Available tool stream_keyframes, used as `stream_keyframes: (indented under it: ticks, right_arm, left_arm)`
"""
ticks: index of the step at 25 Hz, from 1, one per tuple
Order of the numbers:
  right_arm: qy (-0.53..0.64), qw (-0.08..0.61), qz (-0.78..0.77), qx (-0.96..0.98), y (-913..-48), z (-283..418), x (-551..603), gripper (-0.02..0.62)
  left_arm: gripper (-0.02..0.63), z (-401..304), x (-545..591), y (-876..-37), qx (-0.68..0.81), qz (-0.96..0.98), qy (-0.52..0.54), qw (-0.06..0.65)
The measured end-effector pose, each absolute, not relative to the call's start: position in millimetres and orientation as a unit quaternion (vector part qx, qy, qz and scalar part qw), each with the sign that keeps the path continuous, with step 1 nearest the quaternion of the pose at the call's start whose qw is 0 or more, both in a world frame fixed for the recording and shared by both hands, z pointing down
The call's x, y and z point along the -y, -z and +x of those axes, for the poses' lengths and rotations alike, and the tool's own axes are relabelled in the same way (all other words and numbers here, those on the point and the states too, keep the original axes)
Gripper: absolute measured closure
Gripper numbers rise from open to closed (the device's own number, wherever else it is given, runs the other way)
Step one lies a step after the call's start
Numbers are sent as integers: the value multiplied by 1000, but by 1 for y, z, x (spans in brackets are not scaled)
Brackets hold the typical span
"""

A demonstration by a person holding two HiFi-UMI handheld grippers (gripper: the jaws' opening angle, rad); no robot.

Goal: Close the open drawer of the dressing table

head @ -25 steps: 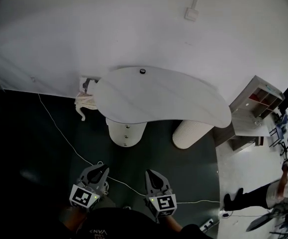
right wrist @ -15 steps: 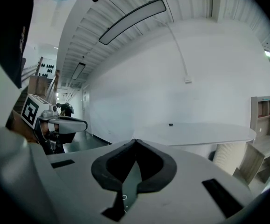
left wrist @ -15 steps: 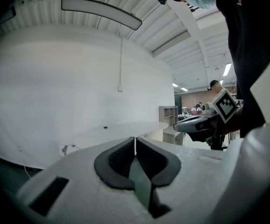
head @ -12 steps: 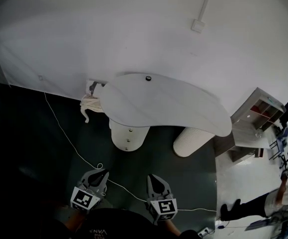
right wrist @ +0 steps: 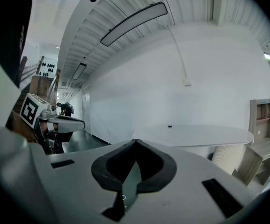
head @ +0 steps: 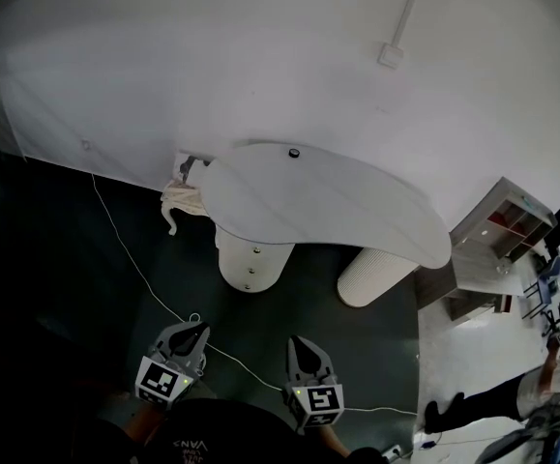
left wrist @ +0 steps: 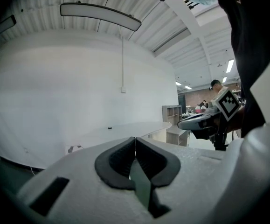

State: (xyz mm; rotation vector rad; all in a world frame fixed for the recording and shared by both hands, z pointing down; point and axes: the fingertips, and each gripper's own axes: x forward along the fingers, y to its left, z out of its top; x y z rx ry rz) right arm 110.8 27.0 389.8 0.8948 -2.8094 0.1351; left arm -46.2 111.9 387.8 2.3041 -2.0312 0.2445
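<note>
Left gripper (head: 198, 329), right gripper (head: 296, 342), both closed

Showing a white dressing table with a smooth kidney-shaped top (head: 338, 206), standing against a white wall (head: 212, 66) on a dark floor (head: 67, 249). Resting at its left end on a round white drawer pedestal (head: 250, 262) carrying a vertical row of small metal knobs (head: 253, 250), and at its right end over a ribbed white cylinder (head: 368, 276). Appearing flush-fronted from above, leaving the open or shut state of any drawer unreadable.

White wall (head: 260, 56), dark floor (head: 57, 249)
</note>
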Motion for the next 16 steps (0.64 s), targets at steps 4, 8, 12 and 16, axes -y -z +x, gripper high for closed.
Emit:
stream_keyframes:
  ticks: [4, 8, 12, 16]
  right_arm:
    - [-43, 96, 301, 948, -388, 112, -30, 592]
    - [-46, 96, 304, 947, -389, 115, -31, 592]
    - [-47, 99, 305, 946, -391, 114, -32, 592]
    - [-46, 102, 302, 947, -391, 114, -32, 592]
  left_arm:
    - [588, -46, -115, -386, 660, 747, -82, 24]
    - [588, -44, -117, -389, 660, 747, -79, 20]
    - [588, -44, -119, -385, 660, 747, -80, 31]
    - [588, -40, -120, -380, 663, 743, -79, 55]
